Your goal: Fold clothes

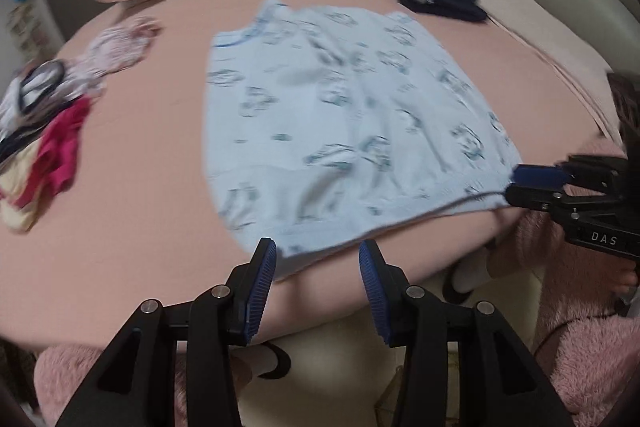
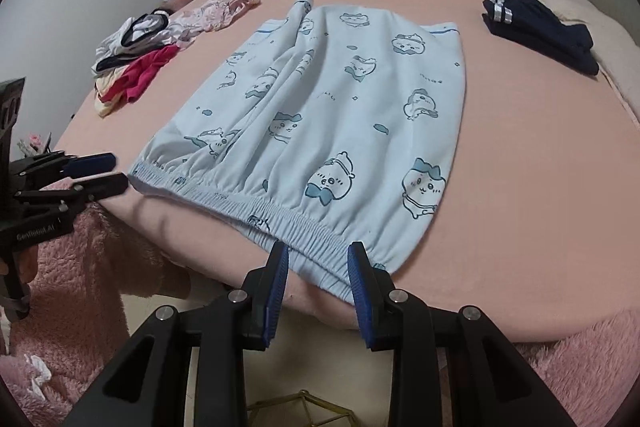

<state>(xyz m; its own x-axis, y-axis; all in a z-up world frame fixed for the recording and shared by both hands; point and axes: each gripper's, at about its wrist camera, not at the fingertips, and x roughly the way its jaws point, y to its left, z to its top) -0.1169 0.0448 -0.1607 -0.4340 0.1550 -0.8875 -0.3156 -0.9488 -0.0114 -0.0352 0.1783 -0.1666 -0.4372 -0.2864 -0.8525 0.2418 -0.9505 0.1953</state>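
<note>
- My left gripper (image 1: 317, 259) hung open at the bed's near edge, its jaws apart just short of the waistband, holding nothing.
- My right gripper (image 2: 318, 261) was also open, its jaws either side of the elastic waistband, not yet closed.
- One pair of light-blue printed pants (image 2: 320, 99) lay spread flat on the pink bed (image 2: 520, 167), unfolded.
- One navy garment (image 2: 540, 31) lay folded far right.
- One unfolded heap (image 2: 136, 67) waited left; folding seemed barely begun.
</note>
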